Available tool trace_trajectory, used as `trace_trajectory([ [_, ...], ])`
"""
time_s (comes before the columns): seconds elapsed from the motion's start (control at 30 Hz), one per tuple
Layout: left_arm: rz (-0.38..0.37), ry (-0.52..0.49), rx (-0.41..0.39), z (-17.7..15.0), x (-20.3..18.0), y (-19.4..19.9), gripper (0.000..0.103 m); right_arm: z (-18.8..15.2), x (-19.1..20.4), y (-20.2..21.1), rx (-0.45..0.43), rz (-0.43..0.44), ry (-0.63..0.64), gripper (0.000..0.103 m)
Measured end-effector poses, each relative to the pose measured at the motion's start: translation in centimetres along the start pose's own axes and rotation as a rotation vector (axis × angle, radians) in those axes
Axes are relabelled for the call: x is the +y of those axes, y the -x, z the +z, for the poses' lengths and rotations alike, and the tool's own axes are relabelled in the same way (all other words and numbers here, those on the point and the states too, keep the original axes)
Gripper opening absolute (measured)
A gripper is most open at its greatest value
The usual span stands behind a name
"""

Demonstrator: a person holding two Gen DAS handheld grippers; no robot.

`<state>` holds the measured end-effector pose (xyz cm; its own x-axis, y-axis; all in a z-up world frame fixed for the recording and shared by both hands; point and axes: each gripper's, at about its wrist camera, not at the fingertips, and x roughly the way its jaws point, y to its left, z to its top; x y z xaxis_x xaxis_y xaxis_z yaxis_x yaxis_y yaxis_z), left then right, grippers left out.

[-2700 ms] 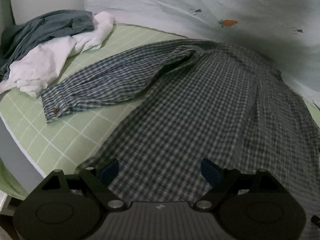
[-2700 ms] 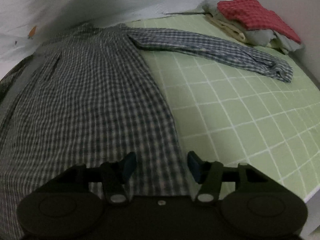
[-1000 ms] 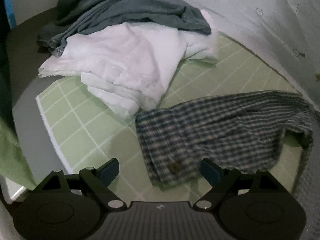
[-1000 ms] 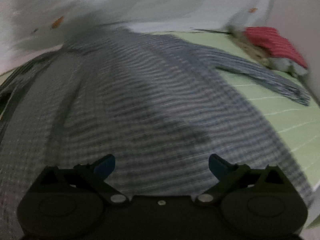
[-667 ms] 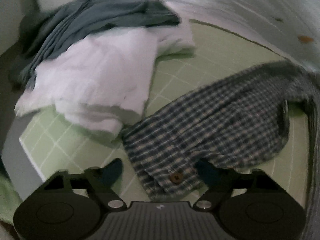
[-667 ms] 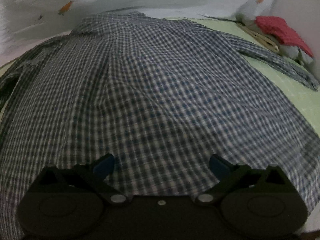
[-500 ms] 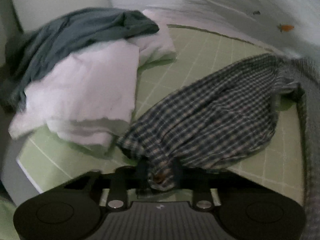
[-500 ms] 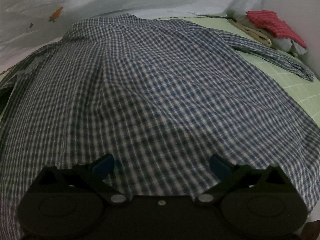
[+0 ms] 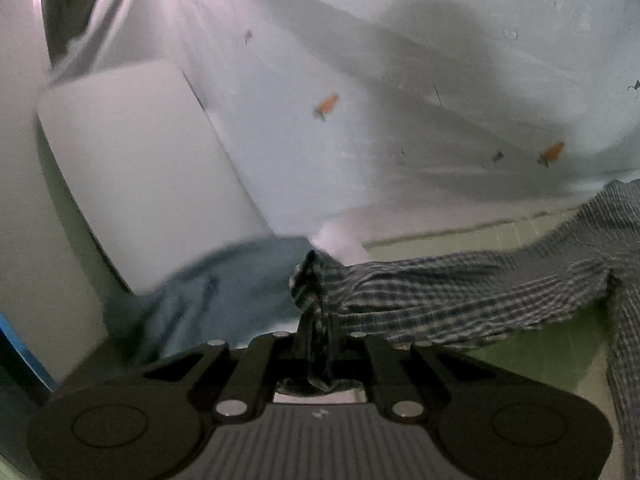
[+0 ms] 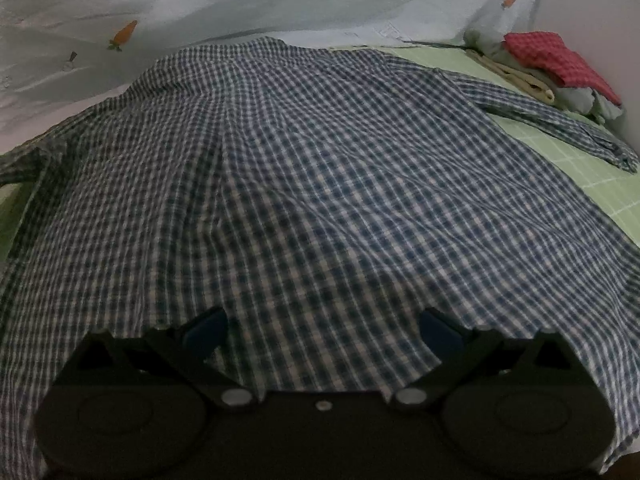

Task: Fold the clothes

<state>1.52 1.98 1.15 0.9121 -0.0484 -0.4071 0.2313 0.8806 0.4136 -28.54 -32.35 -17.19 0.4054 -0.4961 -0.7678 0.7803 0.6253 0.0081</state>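
A blue-and-white checked shirt (image 10: 300,160) lies spread on the green grid mat (image 10: 592,168), back side up. My left gripper (image 9: 318,332) is raised off the mat with the cuff of the shirt's left sleeve (image 9: 440,292) pinched between its jaws, which are still closing. The sleeve stretches from the jaws toward the right, hanging clear of the mat. My right gripper (image 10: 323,330) hovers open above the lower middle of the shirt, with nothing between its blue pads. The other sleeve (image 10: 560,124) lies stretched out to the right.
A blue-grey garment (image 9: 224,292) and a white block (image 9: 140,168) lie behind the lifted cuff. A pale sheet with carrot prints (image 9: 400,100) rises at the back. A stack of folded clothes topped by a red piece (image 10: 552,60) sits at the far right.
My left gripper went from open above the cuff to shut on it, then rose and rolled, lifting the sleeve. My right gripper stayed open over the shirt's body.
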Motion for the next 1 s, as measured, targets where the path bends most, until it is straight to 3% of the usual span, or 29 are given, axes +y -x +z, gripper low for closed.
trace_trajectory([
  [0.13, -0.019, 0.113, 0.180, -2.2, 0.7, -3.6, 0.009, -0.2, 0.0, 0.0, -0.018, 0.003, 0.003, 0.103],
  [0.27, -0.050, 0.379, 0.436, -5.7, 2.8, -7.8, 0.009, -0.3, 0.0, 0.1, -0.020, 0.009, 0.009, 0.103],
  [0.4, -0.028, 0.455, 0.541, -8.5, 3.0, -9.7, 0.011, -0.4, 0.0, 0.0, -0.031, 0.009, 0.008, 0.103],
  [0.5, -0.020, 0.480, 0.545, -8.7, 3.0, -9.7, 0.010, -0.4, -0.2, 0.0, -0.036, 0.012, 0.009, 0.103],
  [0.67, -0.063, 0.466, 0.466, -6.2, 2.4, -8.0, 0.008, -0.5, -0.3, 0.0, -0.044, 0.022, 0.018, 0.103],
  [0.8, -0.194, 0.411, 0.366, -3.2, 0.1, -7.0, 0.006, -0.7, -0.3, 0.0, -0.058, 0.026, 0.021, 0.103],
  [1.0, -0.449, 0.315, 0.228, 1.8, -6.6, -4.6, 0.002, -1.0, -0.2, 0.1, -0.076, 0.025, 0.017, 0.103],
])
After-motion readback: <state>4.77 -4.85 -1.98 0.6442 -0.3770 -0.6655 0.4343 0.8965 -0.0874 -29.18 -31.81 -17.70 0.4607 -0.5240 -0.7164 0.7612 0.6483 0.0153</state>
